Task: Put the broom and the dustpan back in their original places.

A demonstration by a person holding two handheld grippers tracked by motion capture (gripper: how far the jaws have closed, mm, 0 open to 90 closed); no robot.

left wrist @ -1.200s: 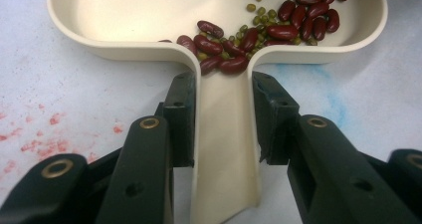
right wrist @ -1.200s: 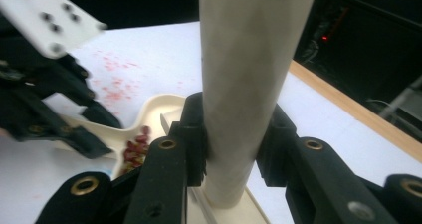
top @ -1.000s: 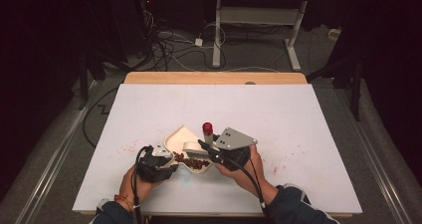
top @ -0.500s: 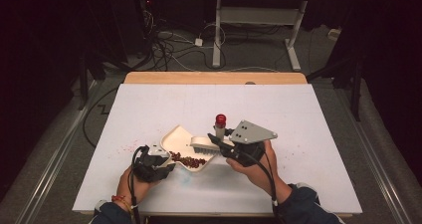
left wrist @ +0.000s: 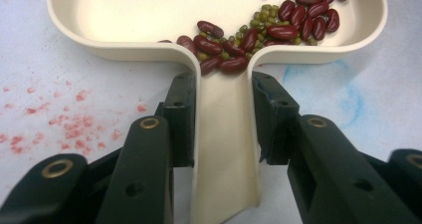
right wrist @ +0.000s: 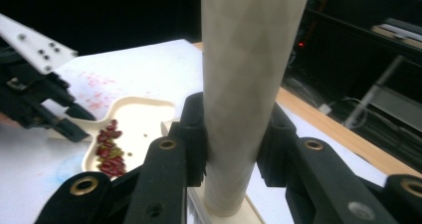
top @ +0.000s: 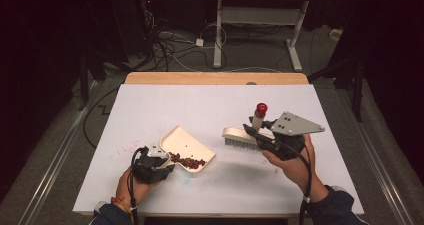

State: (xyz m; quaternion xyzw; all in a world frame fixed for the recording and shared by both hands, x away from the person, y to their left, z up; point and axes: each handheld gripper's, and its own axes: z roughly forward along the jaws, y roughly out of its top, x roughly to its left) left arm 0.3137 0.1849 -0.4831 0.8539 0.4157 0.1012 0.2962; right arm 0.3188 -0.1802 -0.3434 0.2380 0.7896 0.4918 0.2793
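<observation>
The left claw (top: 161, 161) is clamped on the handle of the dustpan (top: 187, 147), one jaw on each side of the cream stem, as the left gripper view shows close up (left wrist: 224, 119). The dustpan (left wrist: 149, 20) lies flat on the worktop (top: 210, 110), near the front edge and left of the middle. Red beans (left wrist: 298, 20) and small green ones (left wrist: 259, 22) sit in it, heaped toward the handle end (a few red ones spill into the neck of the handle).

The right claw (top: 256, 131) is clamped on the upright handle of the brush (top: 242, 137); in the right gripper view the jaws press the pale round shaft (right wrist: 244, 84) from both sides. The handle ends in a red knob (top: 261, 107). The brush is held above the worktop, right of the dustpan and apart from it, bristles down, its shadow on the white surface below.

Pink specks (top: 127, 147) dot the worktop left of the dustpan, and a faint blue smear (left wrist: 343, 94) marks it beside the pan's rim.
</observation>
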